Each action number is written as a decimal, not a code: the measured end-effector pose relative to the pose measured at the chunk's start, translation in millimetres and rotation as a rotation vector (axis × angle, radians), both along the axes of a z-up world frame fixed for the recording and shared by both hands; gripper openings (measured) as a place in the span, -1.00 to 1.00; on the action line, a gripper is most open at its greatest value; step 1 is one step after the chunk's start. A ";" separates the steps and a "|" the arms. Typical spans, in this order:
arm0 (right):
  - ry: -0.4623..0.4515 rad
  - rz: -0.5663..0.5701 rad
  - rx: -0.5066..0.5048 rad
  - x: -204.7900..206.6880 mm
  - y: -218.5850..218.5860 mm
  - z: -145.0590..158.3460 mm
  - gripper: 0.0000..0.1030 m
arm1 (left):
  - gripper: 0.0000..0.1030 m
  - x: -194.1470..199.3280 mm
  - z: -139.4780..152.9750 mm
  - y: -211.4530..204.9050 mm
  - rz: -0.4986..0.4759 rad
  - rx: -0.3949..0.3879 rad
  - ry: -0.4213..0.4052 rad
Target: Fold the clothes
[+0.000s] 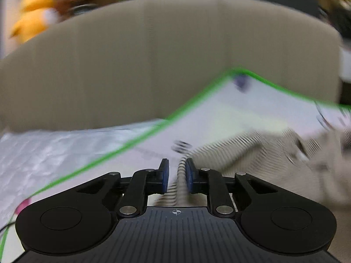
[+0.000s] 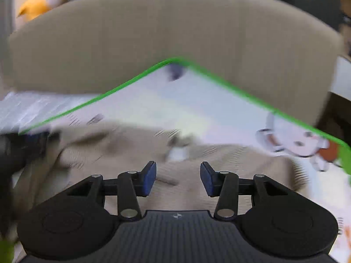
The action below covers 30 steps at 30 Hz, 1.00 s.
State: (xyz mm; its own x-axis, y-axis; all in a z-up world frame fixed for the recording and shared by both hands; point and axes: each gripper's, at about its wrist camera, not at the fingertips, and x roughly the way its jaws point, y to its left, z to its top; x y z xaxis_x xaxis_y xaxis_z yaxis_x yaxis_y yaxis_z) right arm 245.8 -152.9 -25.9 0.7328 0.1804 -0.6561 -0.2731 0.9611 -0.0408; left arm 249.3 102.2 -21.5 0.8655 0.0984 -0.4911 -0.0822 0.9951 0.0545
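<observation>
One striped garment (image 1: pixel 230 151) lies near the green-edged mat's (image 2: pixel 219 109) corner; left gripper (image 1: pixel 177 173) jaws clamp its fold, right gripper (image 2: pixel 178 178) jaws stand apart above it.

Left gripper (image 1: pixel 177 175) jaws clamped nearly together, right gripper (image 2: pixel 178 178) jaws apart

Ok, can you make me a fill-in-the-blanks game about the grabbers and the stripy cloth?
1. The left gripper has its jaws ____ on a fold of the striped garment.
2. The right gripper has its jaws ____, with nothing pinched between them.
3. The white mat under the garment has an edge coloured ____.
4. The soft toy behind the beige board is coloured ____.

Missing words: shut; open; green; yellow
</observation>
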 end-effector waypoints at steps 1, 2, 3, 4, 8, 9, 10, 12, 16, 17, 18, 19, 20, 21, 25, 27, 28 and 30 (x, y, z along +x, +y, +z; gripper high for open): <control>0.016 0.035 -0.011 -3.5 10.2 -8.9 -0.14 | -0.66 1.2 2.0 11.9 0.042 -0.024 -0.003; 0.052 0.052 -0.014 -4.6 16.0 -20.4 -0.14 | -0.67 4.1 -0.3 24.4 0.091 -0.042 0.016; 0.087 0.069 -0.017 -5.7 21.6 -31.8 -0.14 | -0.67 5.1 -3.5 33.6 0.125 -0.063 0.041; 0.125 0.075 -0.010 -7.9 24.9 -42.7 -0.13 | -0.67 6.2 -6.8 42.8 0.158 -0.085 0.065; 0.233 0.084 -0.017 -9.4 31.1 -68.2 0.15 | -0.38 5.5 -7.7 56.9 0.185 -0.175 0.118; 0.229 0.085 -0.019 -11.7 30.5 -66.3 0.15 | -0.15 5.0 -5.2 53.1 0.172 -0.172 0.108; 0.225 0.085 -0.021 -14.0 29.8 -64.5 0.15 | -0.04 4.4 -2.8 49.4 0.160 -0.168 0.099; 0.193 0.088 -0.016 -19.0 27.5 -56.2 0.15 | 0.26 3.8 1.9 43.4 0.139 -0.160 0.083; 0.135 0.089 0.102 -11.2 28.9 -26.6 0.15 | 0.55 8.0 1.0 41.0 0.121 -0.170 0.073; 0.136 0.079 0.143 -1.1 34.2 -20.6 0.15 | 0.60 8.8 1.2 43.7 0.116 -0.183 0.076; 0.136 0.070 0.184 8.9 39.6 -14.7 0.15 | 0.66 9.6 1.4 46.4 0.110 -0.197 0.081; 0.119 0.070 0.192 16.7 48.9 -9.6 0.15 | 0.69 10.2 1.4 49.2 0.106 -0.214 0.089; 0.087 0.084 0.174 24.1 61.1 -5.2 0.15 | 0.74 10.7 1.1 51.8 0.102 -0.229 0.096; 0.066 0.095 0.166 33.4 72.9 -4.7 0.15 | 0.76 11.2 0.0 53.1 0.099 -0.235 0.104; 0.119 0.043 0.141 73.3 94.0 -32.1 0.15 | 0.81 12.0 -5.7 51.5 0.069 -0.234 0.129; 0.134 0.007 0.139 80.5 91.9 -46.0 0.15 | 0.82 12.7 -9.7 48.3 0.038 -0.226 0.139; 0.140 -0.015 0.142 79.6 89.1 -50.4 0.15 | 0.82 13.4 -11.3 46.0 0.027 -0.220 0.141; 0.155 -0.049 0.174 73.0 80.1 -54.2 0.15 | 0.82 14.8 -13.8 42.2 0.004 -0.230 0.142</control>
State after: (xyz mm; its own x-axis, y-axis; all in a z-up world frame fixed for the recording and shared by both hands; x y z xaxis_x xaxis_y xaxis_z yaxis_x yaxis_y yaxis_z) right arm 318.8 -72.8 -80.2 0.6363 0.2672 -0.7237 -0.2164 0.9623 0.1650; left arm 264.1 144.5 -35.3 0.7860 -0.0262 -0.6177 -0.0941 0.9824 -0.1614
